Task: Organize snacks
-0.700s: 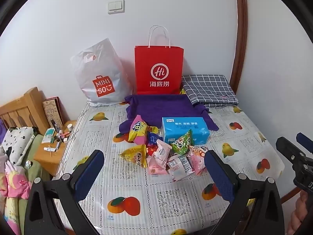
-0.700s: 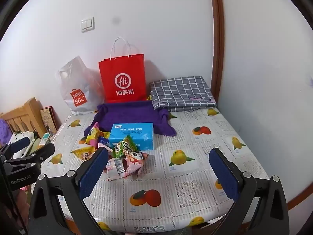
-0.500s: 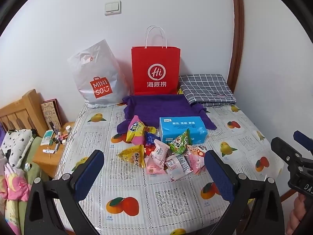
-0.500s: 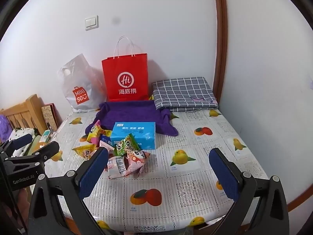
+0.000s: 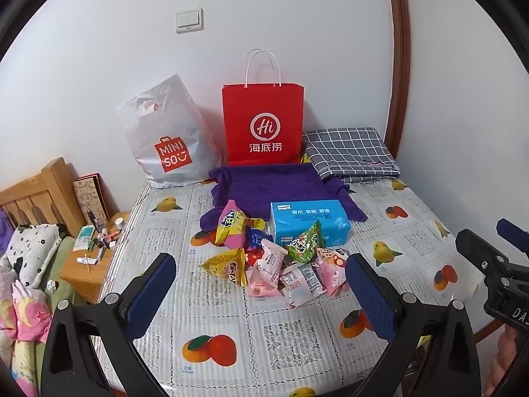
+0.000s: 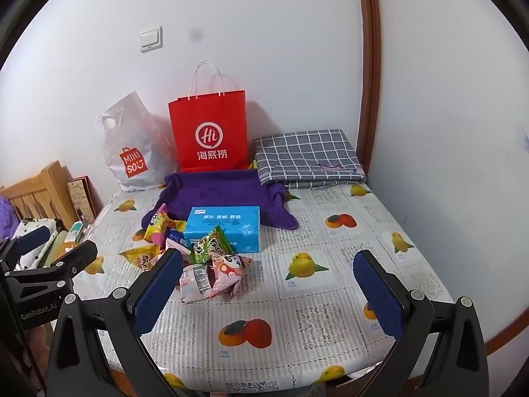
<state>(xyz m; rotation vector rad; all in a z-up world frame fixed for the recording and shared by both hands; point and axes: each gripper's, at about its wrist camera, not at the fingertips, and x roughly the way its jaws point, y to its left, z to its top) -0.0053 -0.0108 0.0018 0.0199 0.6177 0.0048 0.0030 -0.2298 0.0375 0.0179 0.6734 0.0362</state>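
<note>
A heap of small snack packets, pink, yellow, green and blue, lies mid-table on the fruit-print tablecloth. Behind it sits a blue tissue box. A purple cloth is spread further back. My left gripper hangs open above the near table edge, short of the heap. My right gripper is open too, with the heap just beyond its left finger. Each gripper shows at the edge of the other's view.
A red paper bag and a white plastic MINISO bag stand against the back wall. A folded grey checked cloth lies at the back right. A wooden bedside stand with small items and a bed are on the left.
Both views have drifted a little: the heap and bags sit slightly lower and further left in the left wrist view, slightly right in the right wrist view. Both grippers stay open.
</note>
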